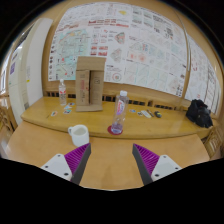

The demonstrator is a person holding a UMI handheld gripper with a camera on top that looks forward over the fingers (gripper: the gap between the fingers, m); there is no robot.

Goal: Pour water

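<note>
A long wooden table (150, 128) stretches across the scene, warm brown, curving with the lens. Behind it, the wall is plastered with a big sheet of printed charts (120, 40), pale paper with rows of small pink and grey figures, too small to read. Standing at the back of the table is a tall cardboard box (90, 82), upright, leaning close to the wall. Off to the far end sits a black bag (198, 112), slumped on the tabletop. Near the middle, a few small items (147, 114) lie scattered, possibly tools or pens, hard to tell.
</note>
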